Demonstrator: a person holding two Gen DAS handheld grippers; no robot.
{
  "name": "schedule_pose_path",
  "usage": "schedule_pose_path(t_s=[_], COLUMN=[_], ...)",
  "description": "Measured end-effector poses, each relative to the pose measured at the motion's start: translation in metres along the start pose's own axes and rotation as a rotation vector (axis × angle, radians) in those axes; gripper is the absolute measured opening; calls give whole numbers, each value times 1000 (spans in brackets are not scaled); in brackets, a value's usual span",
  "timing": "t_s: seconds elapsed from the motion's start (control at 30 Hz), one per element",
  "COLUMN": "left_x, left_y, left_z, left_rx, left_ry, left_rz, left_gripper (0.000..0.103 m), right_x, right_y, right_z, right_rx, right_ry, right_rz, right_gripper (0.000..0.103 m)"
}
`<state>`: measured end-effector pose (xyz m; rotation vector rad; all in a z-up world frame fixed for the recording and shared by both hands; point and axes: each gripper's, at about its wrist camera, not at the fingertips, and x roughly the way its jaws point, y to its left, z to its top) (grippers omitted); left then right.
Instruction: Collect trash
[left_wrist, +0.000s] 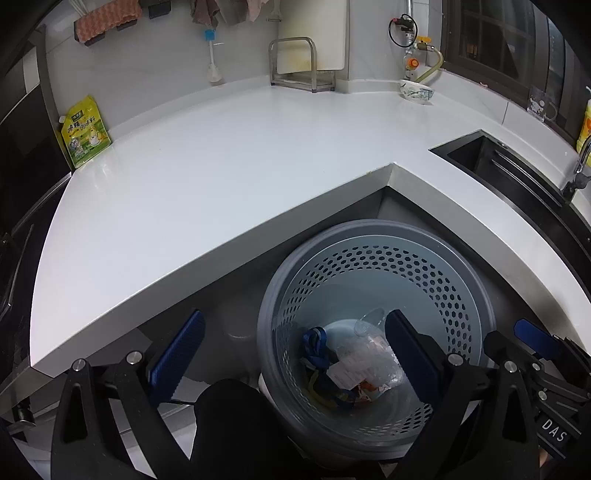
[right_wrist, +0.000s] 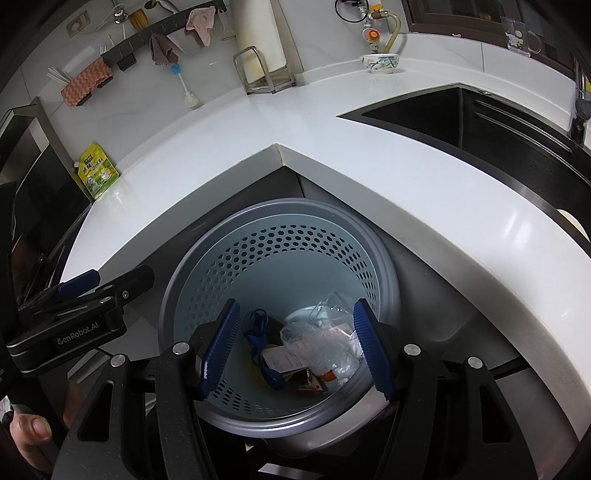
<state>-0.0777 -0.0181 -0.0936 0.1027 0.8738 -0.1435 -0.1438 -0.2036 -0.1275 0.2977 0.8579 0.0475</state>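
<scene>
Both your hand-held grippers, left (left_wrist: 291, 360) and right (right_wrist: 295, 349), are spread and empty, over the bin (right_wrist: 207, 258). Trash (right_wrist: 325, 347) sits below them; counter (left_wrist: 221, 166) beyond.

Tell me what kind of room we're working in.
A home kitchen, most likely: a white L-shaped countertop with a black sink set into it, dishcloths on a wall rail, and a perforated trash bin below.
</scene>
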Motion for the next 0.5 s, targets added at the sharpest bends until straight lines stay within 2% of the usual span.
schedule_pose_path(t_s=[0.5], left_x=[-1], left_y=[-2], left_z=[1], left_rx=[5], left_ry=[2], left_rz=[0], left_gripper=[96], right_x=[1], right_y=[1], right_z=[-1], right_rx=[-5], right_ry=[1], right_rz=[0], right_gripper=[61])
